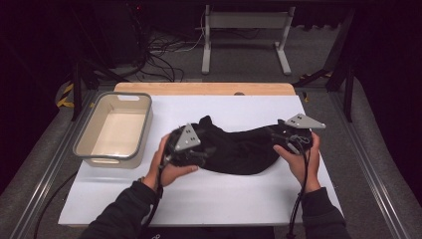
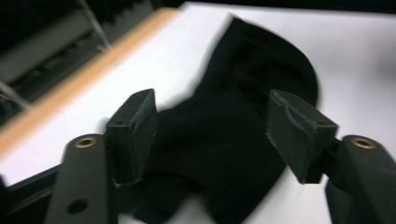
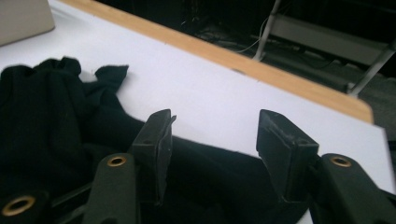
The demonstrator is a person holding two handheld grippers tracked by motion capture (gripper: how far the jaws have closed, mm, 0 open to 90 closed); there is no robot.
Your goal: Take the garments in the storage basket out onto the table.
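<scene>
A black garment (image 1: 239, 149) lies crumpled across the middle of the white table (image 1: 199, 194). My left gripper (image 1: 191, 149) sits at its left end, jaws open, with the black cloth (image 2: 219, 135) spread on the table between and beyond them. At the garment's right end my right gripper (image 1: 291, 139) is also open, its jaws held apart over the cloth's edge (image 3: 205, 163). In the right gripper view the bunched cloth (image 3: 42, 112) stretches off to the left. Neither gripper is closed on the fabric.
A grey plastic bin (image 1: 115, 128) with a pale inside stands at the table's left, close to my left hand. A wooden strip (image 1: 204, 88) runs along the far table edge. Beyond it are a metal frame's legs (image 1: 244, 35) and floor cables.
</scene>
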